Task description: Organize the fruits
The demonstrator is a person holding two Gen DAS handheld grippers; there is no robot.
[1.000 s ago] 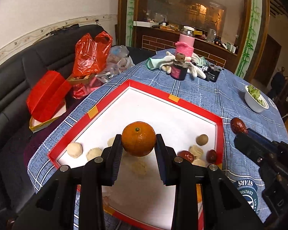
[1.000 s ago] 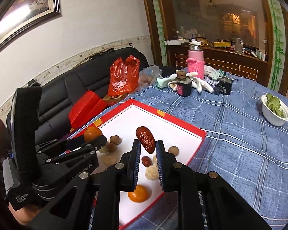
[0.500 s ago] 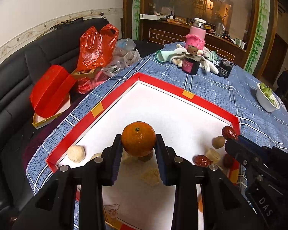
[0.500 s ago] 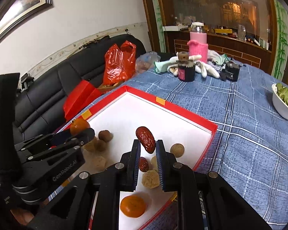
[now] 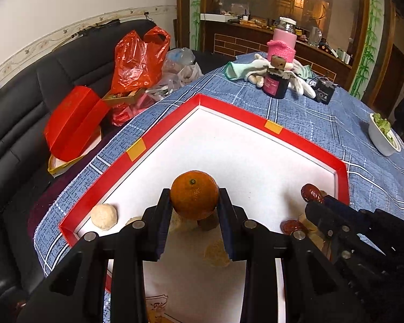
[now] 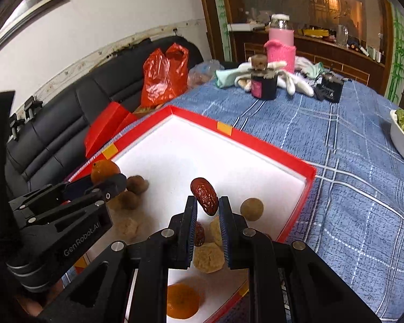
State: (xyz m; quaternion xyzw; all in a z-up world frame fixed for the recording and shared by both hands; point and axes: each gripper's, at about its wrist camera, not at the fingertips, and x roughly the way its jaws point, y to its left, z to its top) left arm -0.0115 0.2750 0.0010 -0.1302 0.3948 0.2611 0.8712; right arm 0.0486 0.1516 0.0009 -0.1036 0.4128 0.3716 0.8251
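My left gripper (image 5: pixel 194 202) is shut on an orange mandarin (image 5: pixel 194 198) and holds it above the near part of the red-rimmed white tray (image 5: pixel 256 119). My right gripper (image 6: pixel 205 206) is shut on a dark red date (image 6: pixel 204 196), held above the tray (image 6: pixel 258 141). In the tray lie pale round fruits (image 5: pixel 104 217), brown longans (image 6: pixel 251 209), another date (image 5: pixel 292 226) and a second mandarin (image 6: pixel 181 301). The right gripper with its date shows at the right of the left wrist view (image 5: pixel 311 193). The left gripper shows at the left of the right wrist view (image 6: pixel 105 173).
The blue checked tablecloth (image 6: pixel 350 161) covers the table. A dark jar (image 5: pixel 276 84), pink bottle (image 5: pixel 282 44), gloves and a black box stand at the far end. A white bowl of greens (image 5: pixel 382 134) sits at right. A black sofa with red bags (image 5: pixel 137 62) lies left.
Both grippers have moved forward and lower over the tray, each still holding its fruit. The right gripper has come closer to the left one.
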